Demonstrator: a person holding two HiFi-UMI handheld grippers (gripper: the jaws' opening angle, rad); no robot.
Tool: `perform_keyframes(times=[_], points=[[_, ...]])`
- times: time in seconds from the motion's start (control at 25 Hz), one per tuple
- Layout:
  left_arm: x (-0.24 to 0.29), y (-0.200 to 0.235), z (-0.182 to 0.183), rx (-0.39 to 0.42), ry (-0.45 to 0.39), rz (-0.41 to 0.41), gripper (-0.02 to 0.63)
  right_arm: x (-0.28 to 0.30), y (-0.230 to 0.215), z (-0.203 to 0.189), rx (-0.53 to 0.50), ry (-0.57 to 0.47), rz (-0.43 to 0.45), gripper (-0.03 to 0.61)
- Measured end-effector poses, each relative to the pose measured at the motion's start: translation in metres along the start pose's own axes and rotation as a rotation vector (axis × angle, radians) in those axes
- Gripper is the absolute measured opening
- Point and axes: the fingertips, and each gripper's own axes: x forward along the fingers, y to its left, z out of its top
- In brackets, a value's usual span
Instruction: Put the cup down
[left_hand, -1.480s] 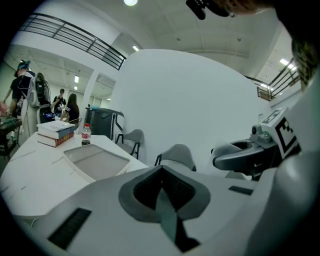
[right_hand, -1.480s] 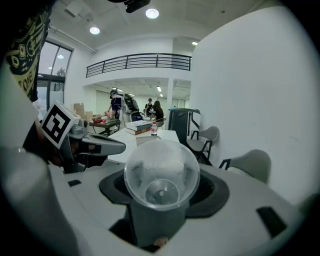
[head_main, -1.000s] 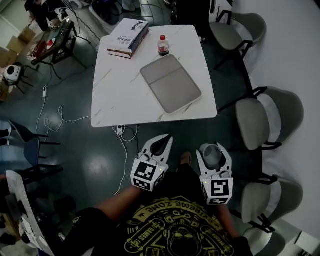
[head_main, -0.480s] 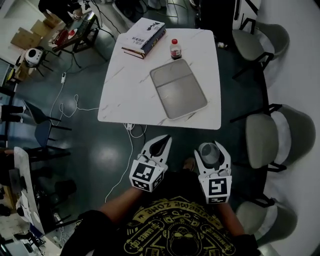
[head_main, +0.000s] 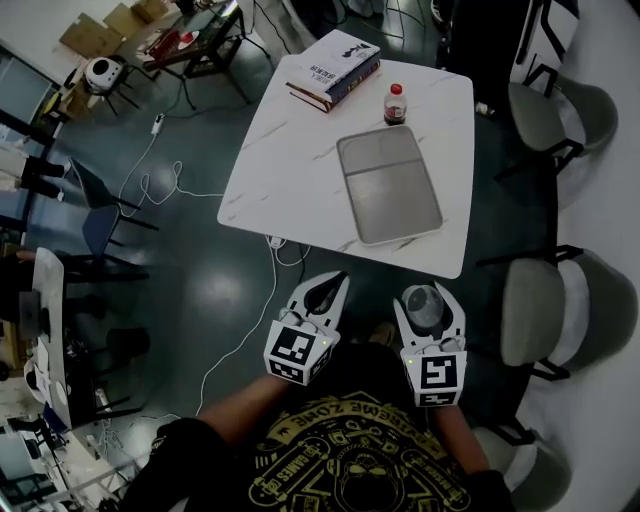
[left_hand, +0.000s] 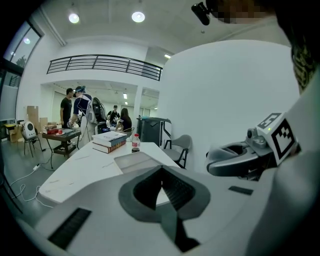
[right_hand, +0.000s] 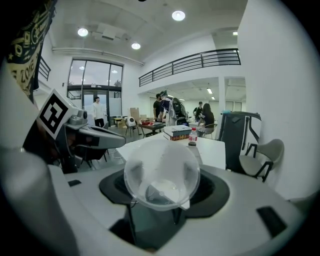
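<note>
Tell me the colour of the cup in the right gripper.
The cup is clear, colourless see-through plastic; the right gripper view shows it best.

Ahead, a white table (head_main: 290, 180) is being seen over dark floor (head_main: 190, 290). A grey tray (head_main: 388, 185) is being borne flat on its right half. A red-capped bottle (head_main: 396, 104) is being kept upright just beyond the tray. Stacked books (head_main: 334, 68) are being carried at the far edge, left of the bottle. Grey chairs (head_main: 545, 310) are being lined along the table's right side. A white cable (head_main: 272, 275) is being trailed from under the near edge. People (left_hand: 66, 107) are being glimpsed standing far behind.
</note>
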Motion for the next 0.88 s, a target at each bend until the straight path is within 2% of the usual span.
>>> perform_keyframes(times=[0.2,0.52,0.88], points=[[0.0,0.026,0.001,-0.007,-0.004,0.004,0.011,0.016,0.006,0.008,0.006,0.013,-0.025,0.264],[0.004,0.071,0.02,-0.025,-0.034,-0.036,0.011,0.047,0.015,0.037,-0.012,0.035,-0.093,0.264],[-0.005,0.131,0.027,-0.034,-0.058,-0.06,0.011,0.097,0.041,0.063,-0.042,0.049,-0.117,0.265]])
